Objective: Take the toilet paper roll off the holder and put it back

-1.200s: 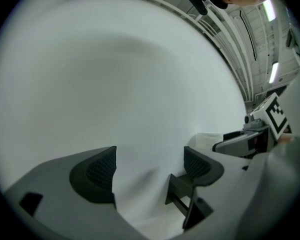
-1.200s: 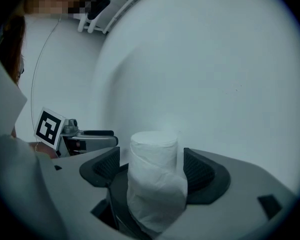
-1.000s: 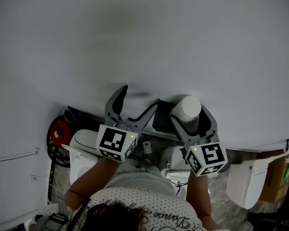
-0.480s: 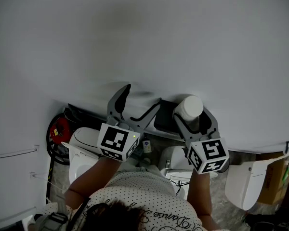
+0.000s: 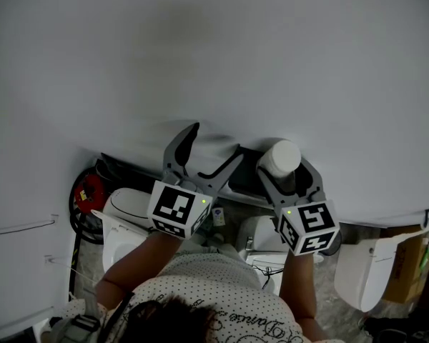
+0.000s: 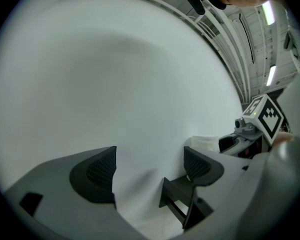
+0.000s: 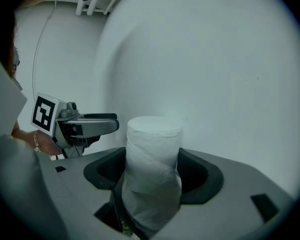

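While the right gripper [image 7: 152, 170] clamps the toilet paper roll [image 7: 154, 169], the roll stands upright, its long axis running up and down and its flat end facing up. The two pads press on the roll's sides about halfway down, and the jaws have just been closing on it. The paper wrap looks loose and creased where they squeeze. The roll's lower end drops out of sight behind the jaws, so I cannot tell whether it rests on anything.

Seen from the head view, the roll is close to the white wall [image 5: 214, 63], just right of the black holder [image 5: 242, 179] fixed there. The left gripper [image 5: 214, 140] points at the wall beside it with its fingers wide apart and nothing between them; its right finger sits near the holder's black bracket.

Below, a white toilet [image 5: 125, 209] shows under the left arm. A cardboard box [image 5: 406, 263] stands at the far right; what it holds cannot be made out.
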Available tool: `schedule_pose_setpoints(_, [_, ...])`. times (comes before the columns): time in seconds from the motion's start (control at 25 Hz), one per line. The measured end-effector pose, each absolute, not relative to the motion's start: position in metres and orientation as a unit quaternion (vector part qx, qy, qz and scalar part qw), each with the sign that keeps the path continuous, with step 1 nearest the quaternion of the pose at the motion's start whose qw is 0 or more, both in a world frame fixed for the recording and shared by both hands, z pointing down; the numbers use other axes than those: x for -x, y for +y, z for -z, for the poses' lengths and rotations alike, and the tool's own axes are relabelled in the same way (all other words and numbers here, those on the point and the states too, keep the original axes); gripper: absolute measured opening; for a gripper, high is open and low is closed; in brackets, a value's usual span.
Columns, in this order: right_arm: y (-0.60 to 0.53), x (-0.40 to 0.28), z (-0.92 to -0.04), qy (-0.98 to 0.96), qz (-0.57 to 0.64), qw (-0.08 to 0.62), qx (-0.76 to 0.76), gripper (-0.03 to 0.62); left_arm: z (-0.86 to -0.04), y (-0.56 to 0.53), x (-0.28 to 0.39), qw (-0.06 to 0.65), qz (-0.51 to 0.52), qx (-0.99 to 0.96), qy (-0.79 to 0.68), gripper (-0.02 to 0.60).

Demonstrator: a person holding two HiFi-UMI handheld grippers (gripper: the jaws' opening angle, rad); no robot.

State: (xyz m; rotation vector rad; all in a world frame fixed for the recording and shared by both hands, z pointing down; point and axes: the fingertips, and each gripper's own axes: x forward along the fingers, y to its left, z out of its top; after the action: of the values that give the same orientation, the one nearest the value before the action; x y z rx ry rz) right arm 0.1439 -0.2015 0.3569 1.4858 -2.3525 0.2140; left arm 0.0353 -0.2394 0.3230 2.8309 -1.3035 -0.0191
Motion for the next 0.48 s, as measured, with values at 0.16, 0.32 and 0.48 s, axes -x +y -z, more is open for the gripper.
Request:
schedule_pose_setpoints(0.16, [-0.2021, -0.1388, -0.3629, -0.831, -0.072, 0.200, -0.515, 0.370, -0.3245, -0.2386, -0.0367, 0.013, 0.004, -0.909, -0.416, 0.407])
schedule_pose_setpoints(0.32, [-0.2022, -0.1367, -0.3660, -0.829, -0.069, 0.206, -0.515, 0.373, -0.3273, -0.2378, -0.0360, 0.014, 0.002, -0.910, -0.415, 0.407])
schedule_pose_setpoints(0.48, [-0.2030, -0.1359, -0.3664, -0.829, -0.060, 0.211, -0.515, 0.393, -0.3275, -0.2385, -0.0347, 0.014, 0.001, -0.909, -0.416, 0.406])
